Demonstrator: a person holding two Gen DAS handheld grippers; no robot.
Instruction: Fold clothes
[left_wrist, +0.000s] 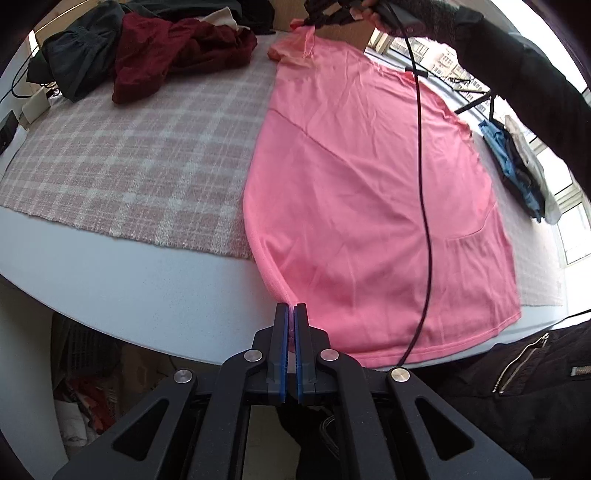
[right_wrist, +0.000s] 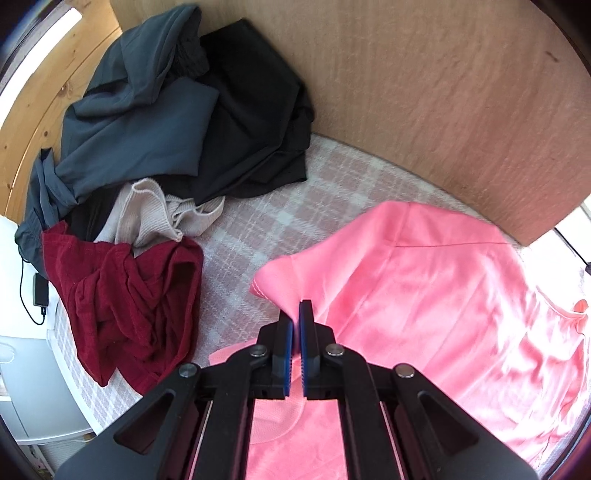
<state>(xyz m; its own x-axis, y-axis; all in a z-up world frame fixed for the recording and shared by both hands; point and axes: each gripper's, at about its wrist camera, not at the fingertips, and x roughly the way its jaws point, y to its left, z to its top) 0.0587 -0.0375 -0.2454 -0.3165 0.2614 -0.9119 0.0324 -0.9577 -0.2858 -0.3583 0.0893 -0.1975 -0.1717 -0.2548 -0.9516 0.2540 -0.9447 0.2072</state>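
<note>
Two grippers pinch one pink shirt (left_wrist: 369, 192) spread over the checked cloth (left_wrist: 129, 158) on the white table (left_wrist: 147, 295).
Left gripper (left_wrist: 291, 314) fingers are pressed together on the hem corner at their tips; right gripper (right_wrist: 295, 314) fingers clamp a lifted fold by the sleeve, with the dark red garment (right_wrist: 125, 306) left of them and grey and black clothes beyond.

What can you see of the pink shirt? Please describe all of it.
The pink shirt is thin, smooth, slightly creased fabric, spread mostly flat on the checked cloth, its hem reaching the white table edge. The left gripper is shut on its near hem corner; the right gripper is shut on its far end, lifting it.
</note>
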